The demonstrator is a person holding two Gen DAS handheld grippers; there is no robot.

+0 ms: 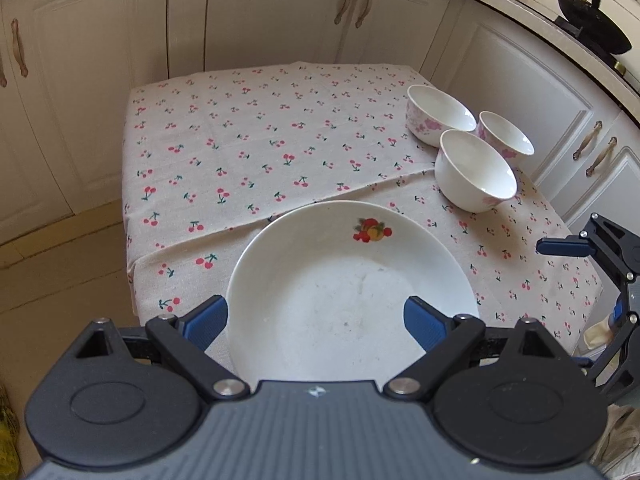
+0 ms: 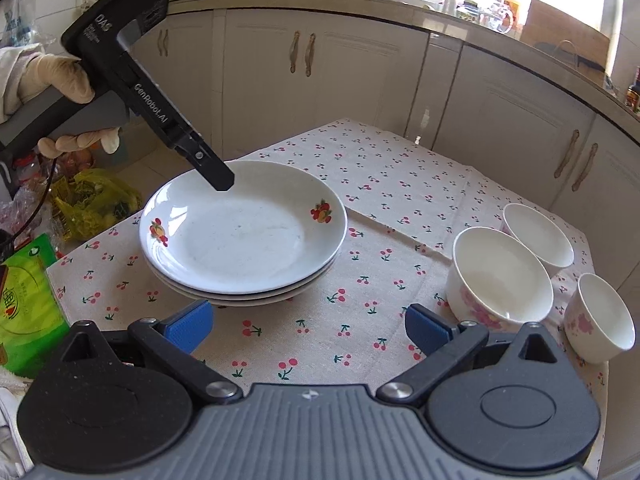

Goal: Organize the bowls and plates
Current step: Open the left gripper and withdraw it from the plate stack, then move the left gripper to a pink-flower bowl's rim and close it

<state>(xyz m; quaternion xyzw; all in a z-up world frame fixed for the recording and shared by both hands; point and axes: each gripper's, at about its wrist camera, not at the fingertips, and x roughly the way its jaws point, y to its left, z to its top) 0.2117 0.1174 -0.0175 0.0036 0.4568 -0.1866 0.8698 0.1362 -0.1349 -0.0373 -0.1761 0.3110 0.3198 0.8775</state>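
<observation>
White glazed china makes up a stack of plates (image 2: pixel 244 236) near the left edge of the table (image 2: pixel 400 184), three shallow round dishes nested one in another, the top one smooth and faintly scuffed in its well, with small printed fruit clusters on opposite sides of its rim. Cotton-like cloth, beige and printed with red cherries, covers the table and shows a raised fold running across it between the plates and the bowls.

Three round, deep bowls stand grouped near the table's right edge: a plain-looking white bowl (image 1: pixel 476 170) with pink blossoms low on its wall, a wider blossom bowl (image 1: pixel 440 114) behind it, and a smaller cup-like bowl (image 1: pixel 506 138) beside them. They sit close together, apart from the plates.

The left gripper (image 1: pixel 316 320), matte black plastic with ribbed blue pads, hangs over the top plate with its jaws spread wide; one pad lies outside the rim, the other above the well, and neither presses on the china. A gloved hand (image 2: pixel 52 80) holds its handle.

The right gripper (image 2: pixel 306 326) is over bare cloth between plates and bowls, jaws also wide apart, with nothing between its textured blue pads.

Cream panelled cabinets (image 1: pixel 260 12) surround the table.
</observation>
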